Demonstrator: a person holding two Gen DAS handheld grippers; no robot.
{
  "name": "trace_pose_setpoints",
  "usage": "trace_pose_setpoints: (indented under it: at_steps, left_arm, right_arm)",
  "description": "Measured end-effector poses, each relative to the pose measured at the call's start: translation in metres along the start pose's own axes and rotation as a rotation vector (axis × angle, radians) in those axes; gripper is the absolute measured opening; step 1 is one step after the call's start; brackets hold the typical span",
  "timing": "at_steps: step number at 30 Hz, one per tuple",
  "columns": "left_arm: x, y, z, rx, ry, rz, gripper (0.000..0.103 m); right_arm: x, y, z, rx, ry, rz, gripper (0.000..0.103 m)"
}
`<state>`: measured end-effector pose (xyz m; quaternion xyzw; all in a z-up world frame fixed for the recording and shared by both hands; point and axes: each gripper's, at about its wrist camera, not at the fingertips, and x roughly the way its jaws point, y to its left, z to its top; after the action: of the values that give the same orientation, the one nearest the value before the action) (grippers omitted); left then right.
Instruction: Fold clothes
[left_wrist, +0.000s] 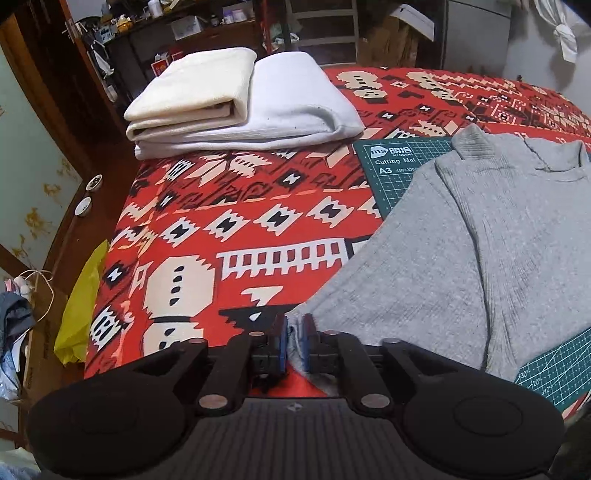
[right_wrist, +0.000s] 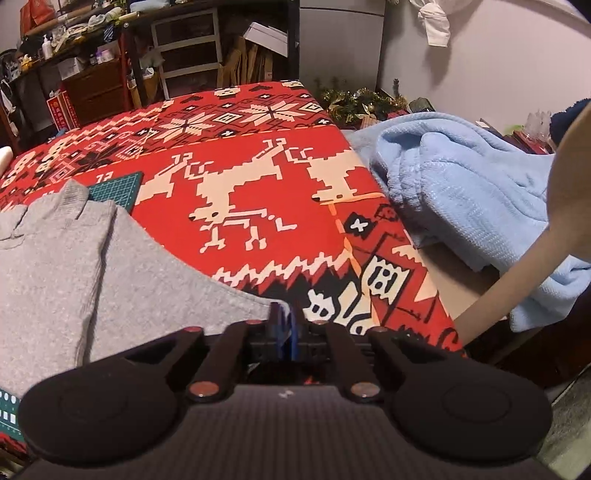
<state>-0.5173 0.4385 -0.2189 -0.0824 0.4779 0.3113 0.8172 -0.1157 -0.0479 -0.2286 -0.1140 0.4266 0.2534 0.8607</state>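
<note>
Fingers (left_wrist: 282, 332) of both grippers pinched on grey knit sweater (left_wrist: 461, 240), left gripper (left_wrist: 294, 334), right gripper (right_wrist: 286, 325). Gripping hem corners nearest, probably for folding toward collar.

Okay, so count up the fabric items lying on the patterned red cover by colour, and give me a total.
Grey: 1, the grey sweater
Cream: 1, the folded cream cloth
White: 1, the folded white cloth under it
Light blue: 1, the crumpled light blue blanket at the cover's edge
Total: 4
</note>
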Motion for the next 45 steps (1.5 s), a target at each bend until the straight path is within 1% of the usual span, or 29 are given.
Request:
trace_pose_setpoints:
  at_steps: [2,4,6,7,8,9,10,11,12,14,15,17,19,22,23,24,25,26,27,29,30,31,32,36,40,43,45]
  left_arm:
    - [-0.005,0.0,0.0,0.002,0.009,0.017,0.016]
    - [-0.016,0.001,0.0,0.004,0.005,0.003,0.016]
    - [-0.033,0.002,-0.001,0.0,-0.006,-0.013,0.015]
    - [-0.041,0.001,-0.002,-0.008,-0.012,-0.04,0.015]
    - [-0.05,-0.002,-0.005,-0.017,-0.016,-0.089,0.017]
    - [-0.057,-0.007,-0.009,-0.015,-0.019,-0.149,0.021]
    - [-0.063,-0.015,-0.013,-0.003,-0.021,-0.2,0.026]
    - [-0.066,-0.025,-0.017,0.03,-0.017,-0.234,0.029]
    - [-0.068,-0.036,-0.021,0.065,-0.011,-0.267,0.033]
    - [-0.066,-0.06,-0.029,0.161,0.007,-0.273,0.034]
    - [-0.062,-0.068,-0.032,0.192,0.017,-0.264,0.034]
    - [-0.055,-0.078,-0.035,0.212,0.048,-0.276,0.034]
    - [-0.049,-0.086,-0.039,0.228,0.069,-0.295,0.034]
    - [-0.048,-0.089,-0.042,0.265,0.08,-0.292,0.034]
    - [-0.047,-0.088,-0.042,0.26,0.085,-0.295,0.034]
    - [-0.046,-0.086,-0.042,0.257,0.087,-0.298,0.034]
    - [-0.046,-0.086,-0.043,0.259,0.085,-0.293,0.035]
    - [-0.044,-0.086,-0.043,0.265,0.081,-0.288,0.034]
    - [-0.043,-0.085,-0.043,0.271,0.078,-0.283,0.034]
    - [-0.044,-0.084,-0.042,0.28,0.067,-0.297,0.031]
    - [-0.044,-0.084,-0.042,0.283,0.064,-0.301,0.02]
    - [-0.044,-0.083,-0.041,0.291,0.062,-0.286,0.003]
    - [-0.044,-0.083,-0.04,0.298,0.066,-0.272,0.003]
    - [-0.053,-0.077,-0.04,0.307,0.094,-0.282,0.003]
    - [-0.064,-0.077,-0.048,0.33,0.121,-0.313,0.003]
    - [-0.067,-0.079,-0.055,0.354,0.138,-0.319,0.003]
    - [-0.065,-0.077,-0.059,0.344,0.153,-0.323,0.003]
  right_arm:
    - [-0.011,0.0,0.0,-0.007,-0.01,0.014,0.012]
    - [-0.028,0.003,-0.002,-0.019,-0.012,0.047,0.012]
    - [-0.044,0.011,-0.008,-0.039,0.003,0.112,0.015]
    - [-0.052,0.017,-0.012,-0.055,0.013,0.153,0.015]
    - [-0.059,0.024,-0.017,-0.079,0.026,0.193,0.019]
    - [-0.063,0.033,-0.023,-0.115,0.042,0.221,0.024]
    - [-0.066,0.041,-0.029,-0.154,0.058,0.245,0.026]
    - [-0.068,0.05,-0.034,-0.195,0.073,0.257,0.026]
    - [-0.069,0.059,-0.039,-0.239,0.083,0.259,0.026]
    - [-0.067,0.071,-0.043,-0.3,0.099,0.235,0.026]
    - [-0.066,0.077,-0.044,-0.328,0.108,0.221,0.026]
    - [-0.063,0.086,-0.045,-0.376,0.125,0.203,0.026]
    - [-0.061,0.093,-0.045,-0.416,0.145,0.208,0.026]
    - [-0.055,0.099,-0.046,-0.474,0.168,0.2,0.026]
    - [-0.053,0.099,-0.047,-0.484,0.172,0.198,0.022]
    - [-0.051,0.099,-0.048,-0.49,0.175,0.197,0.01]
    - [-0.048,0.099,-0.049,-0.495,0.178,0.196,0.006]
    - [-0.048,0.099,-0.049,-0.496,0.18,0.2,0.005]
    - [-0.047,0.099,-0.049,-0.495,0.179,0.201,0.003]
    - [-0.048,0.1,-0.049,-0.503,0.177,0.198,0.002]
    - [-0.048,0.1,-0.049,-0.506,0.177,0.196,0.002]
    - [-0.048,0.1,-0.049,-0.506,0.179,0.197,0.001]
    - [-0.049,0.099,-0.049,-0.506,0.186,0.203,0.001]
    - [-0.055,0.095,-0.05,-0.512,0.205,0.22,0.001]
    - [-0.064,0.087,-0.052,-0.489,0.231,0.233,0.0]
    - [-0.071,0.084,-0.057,-0.488,0.255,0.244,0.0]
    - [-0.071,0.081,-0.06,-0.478,0.265,0.257,0.0]
